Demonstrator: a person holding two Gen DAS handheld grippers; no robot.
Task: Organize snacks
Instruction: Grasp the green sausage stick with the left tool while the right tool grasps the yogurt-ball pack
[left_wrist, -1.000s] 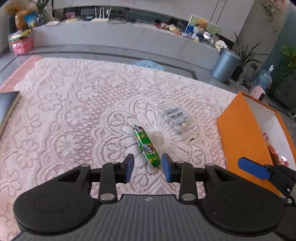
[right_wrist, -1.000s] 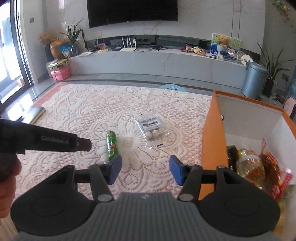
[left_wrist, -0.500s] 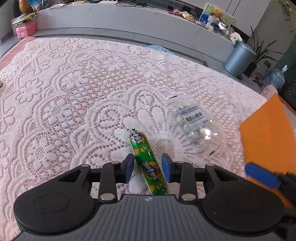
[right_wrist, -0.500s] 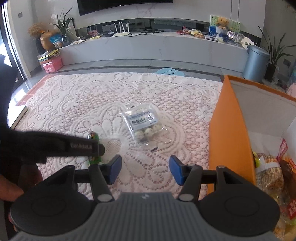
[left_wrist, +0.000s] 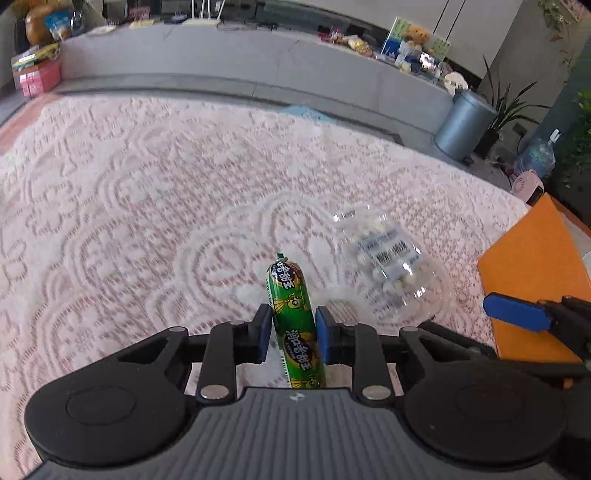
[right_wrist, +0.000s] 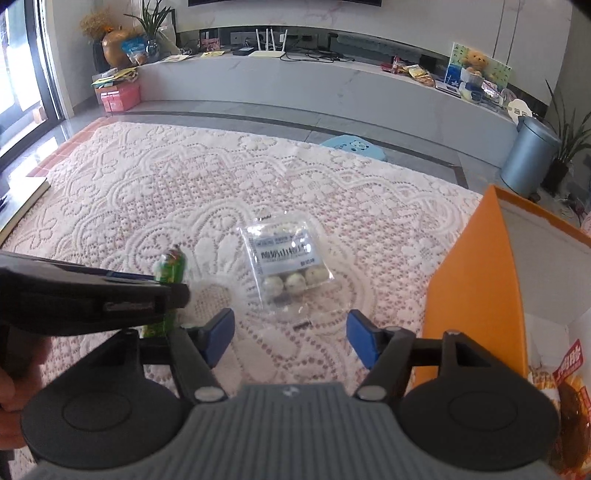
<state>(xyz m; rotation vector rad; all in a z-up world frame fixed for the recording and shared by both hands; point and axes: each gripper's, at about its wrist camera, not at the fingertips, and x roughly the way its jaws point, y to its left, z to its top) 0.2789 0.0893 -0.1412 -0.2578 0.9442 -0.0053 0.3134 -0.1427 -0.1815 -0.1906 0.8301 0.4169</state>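
1. Pink lace tablecloth (left_wrist: 155, 206) underlies everything.
2. Left gripper (left_wrist: 291, 338), jaws closing, pads touching the green foil-wrapped sausage stick (left_wrist: 293, 321).
3. Right gripper (right_wrist: 291, 341) jaws opening (nothing between); clear plastic bag of white balls (right_wrist: 286, 264) at twelve o'clock.
4. Orange cardboard box (right_wrist: 476, 280) at three o'clock.

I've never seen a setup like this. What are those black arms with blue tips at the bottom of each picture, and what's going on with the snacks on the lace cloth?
There is no robot here: a person holds a hand-held two-finger gripper in each hand, and a wide-angle camera on each looks out along its fingers. In the left camera's picture, the left gripper is closing its blue pads around a green foil-wrapped sausage stick lying on the white lace tablecloth. In the right camera's picture, the right gripper is opening with nothing between its jaws, pointing toward a clear plastic bag of white round sweets. The orange cardboard box on the right already holds other snack packets.
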